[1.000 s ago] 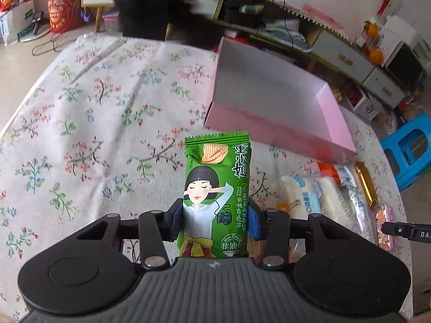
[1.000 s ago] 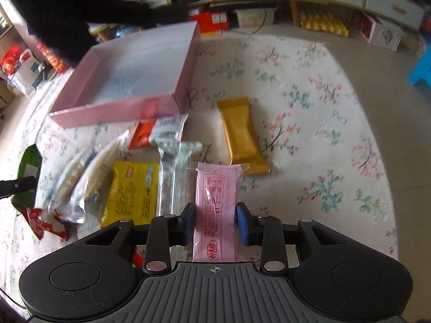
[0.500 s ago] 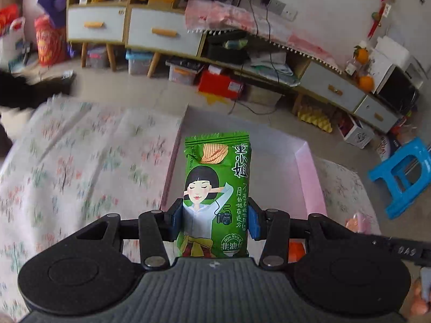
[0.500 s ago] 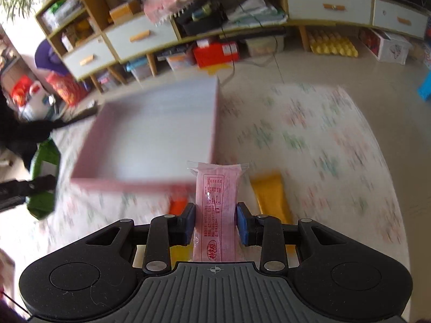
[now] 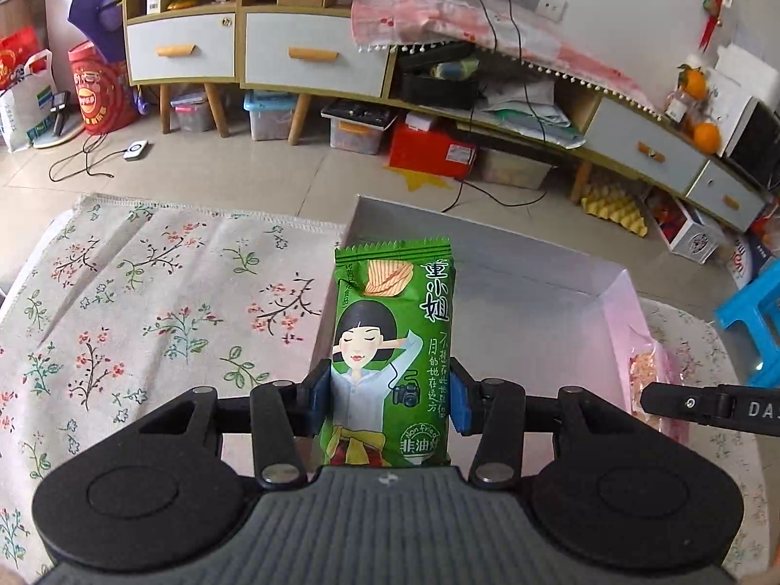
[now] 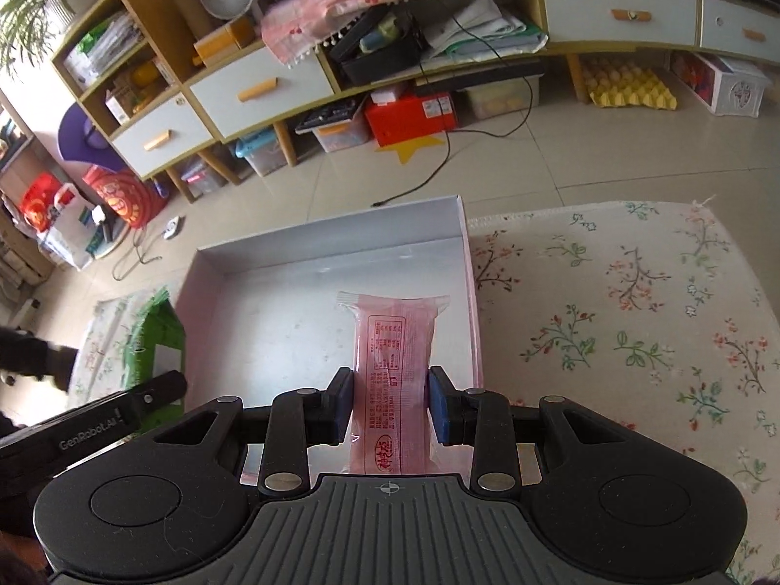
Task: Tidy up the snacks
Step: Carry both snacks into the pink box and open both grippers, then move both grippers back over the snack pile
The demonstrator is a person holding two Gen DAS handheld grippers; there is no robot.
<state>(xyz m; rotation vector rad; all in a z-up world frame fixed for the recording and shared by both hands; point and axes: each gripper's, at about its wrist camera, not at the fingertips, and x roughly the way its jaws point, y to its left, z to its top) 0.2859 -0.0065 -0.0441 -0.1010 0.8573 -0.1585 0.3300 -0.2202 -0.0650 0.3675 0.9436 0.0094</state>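
My left gripper (image 5: pixel 387 402) is shut on a green snack packet (image 5: pixel 392 341) with a cartoon girl on it, held upright over the near left corner of the pink box (image 5: pixel 619 312). My right gripper (image 6: pixel 390 409) is shut on a pink snack packet (image 6: pixel 392 341), held over the right side of the same box (image 6: pixel 273 321). The box is open with a grey floor and looks empty. The green packet shows at the left in the right wrist view (image 6: pixel 156 341). The right gripper's finger and pink packet show in the left wrist view (image 5: pixel 648 375).
The box lies on a floral tablecloth (image 5: pixel 146 302) that spreads left of it and, in the right wrist view, right of it (image 6: pixel 633 321). Beyond the table edge are tiled floor, low cabinets (image 5: pixel 312 53) and a blue stool (image 5: pixel 750 307).
Both grippers have lifted their packets from the snack pile and carried them forward over the pink box. The loose snacks on the cloth have dropped out of view.
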